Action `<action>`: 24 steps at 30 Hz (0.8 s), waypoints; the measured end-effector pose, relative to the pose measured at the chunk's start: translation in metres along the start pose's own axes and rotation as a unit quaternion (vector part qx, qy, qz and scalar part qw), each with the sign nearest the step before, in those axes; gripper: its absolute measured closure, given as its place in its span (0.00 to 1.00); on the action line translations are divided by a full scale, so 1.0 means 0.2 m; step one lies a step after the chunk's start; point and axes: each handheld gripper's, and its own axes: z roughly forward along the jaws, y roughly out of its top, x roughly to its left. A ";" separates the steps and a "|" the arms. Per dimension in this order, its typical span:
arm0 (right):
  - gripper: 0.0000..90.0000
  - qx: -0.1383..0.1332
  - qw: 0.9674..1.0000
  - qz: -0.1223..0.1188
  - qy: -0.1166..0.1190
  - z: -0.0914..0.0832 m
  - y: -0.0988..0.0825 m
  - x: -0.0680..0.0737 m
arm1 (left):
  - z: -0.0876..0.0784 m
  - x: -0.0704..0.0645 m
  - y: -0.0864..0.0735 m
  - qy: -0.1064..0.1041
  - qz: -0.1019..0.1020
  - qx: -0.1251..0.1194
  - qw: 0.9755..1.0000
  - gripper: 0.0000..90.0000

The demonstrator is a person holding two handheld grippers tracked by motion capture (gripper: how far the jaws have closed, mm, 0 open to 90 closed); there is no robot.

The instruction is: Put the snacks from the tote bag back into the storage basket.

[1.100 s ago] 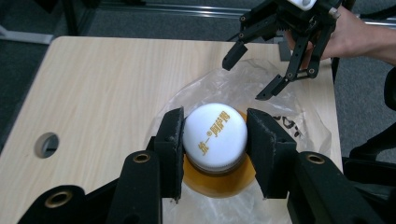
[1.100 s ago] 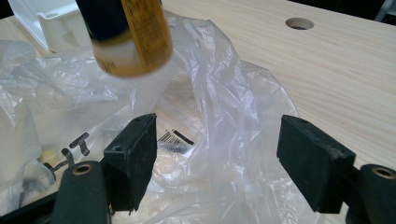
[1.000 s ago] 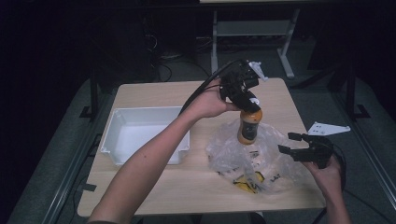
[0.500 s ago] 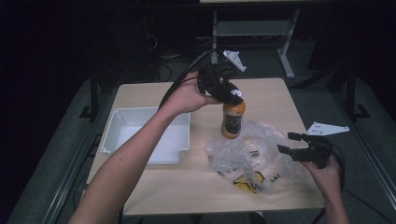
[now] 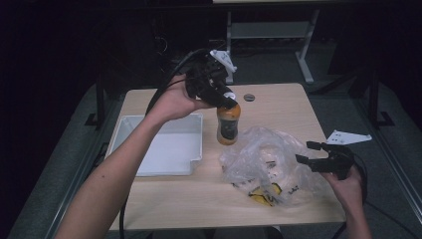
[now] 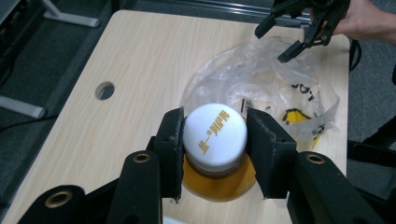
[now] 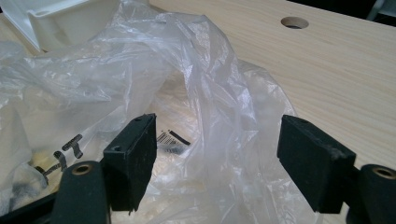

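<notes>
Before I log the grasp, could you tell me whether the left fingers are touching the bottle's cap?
Touching: in the left gripper view, both fingers press against the sides of the white cap.

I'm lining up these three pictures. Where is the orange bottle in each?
High view: orange bottle upper centre, hanging from the left gripper.
Left gripper view: bottom centre, white cap clamped between the jaws.
Right gripper view: not in it.
Shared landmark: clear plastic bag.
</notes>
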 end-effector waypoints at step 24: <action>0.31 -0.001 1.000 0.004 -0.010 0.00 -0.01 0.01 | -0.15 0.07 -0.28 0.015 -0.042 0.008 0.999 0.65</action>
